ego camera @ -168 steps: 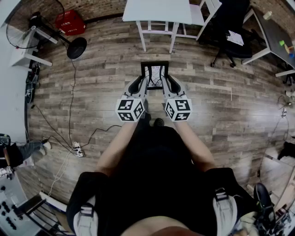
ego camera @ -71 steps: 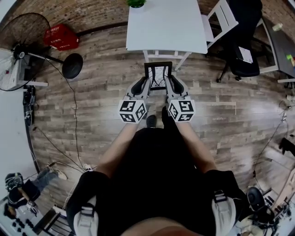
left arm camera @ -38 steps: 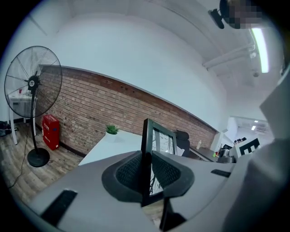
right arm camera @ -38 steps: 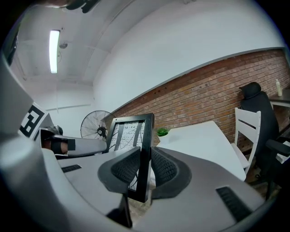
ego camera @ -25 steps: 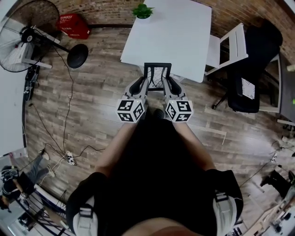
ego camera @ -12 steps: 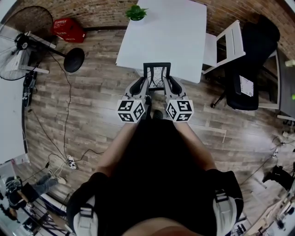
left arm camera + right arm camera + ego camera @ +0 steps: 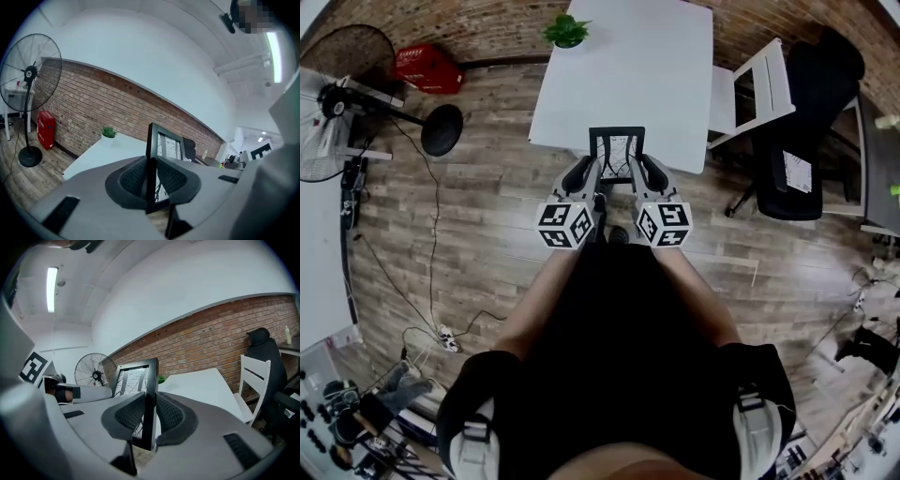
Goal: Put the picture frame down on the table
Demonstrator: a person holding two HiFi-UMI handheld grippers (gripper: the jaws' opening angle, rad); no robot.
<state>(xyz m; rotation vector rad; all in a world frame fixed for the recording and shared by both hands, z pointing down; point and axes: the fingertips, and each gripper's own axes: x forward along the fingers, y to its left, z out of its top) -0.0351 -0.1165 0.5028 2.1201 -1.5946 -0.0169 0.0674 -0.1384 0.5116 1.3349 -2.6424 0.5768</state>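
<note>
A black picture frame (image 7: 616, 153) with a white, line-drawn print stands upright between my two grippers, held in the air at the near edge of the white table (image 7: 628, 66). My left gripper (image 7: 586, 175) is shut on the frame's left bar (image 7: 151, 161), pads pressing on either side. My right gripper (image 7: 643, 174) is shut on the right bar (image 7: 151, 399) in the same way. In the right gripper view the frame (image 7: 136, 380) leans slightly, with the table (image 7: 197, 385) just beyond it.
A small potted plant (image 7: 566, 31) sits at the table's far left corner. A white chair (image 7: 750, 84) and a black office chair (image 7: 811, 112) stand to the right. A standing fan (image 7: 356, 94) and a red crate (image 7: 429, 67) are on the left, with cables on the wooden floor.
Both grippers with the frame have come closer to the white table, from well short of it to its near edge. The grip on the frame looks unchanged.
</note>
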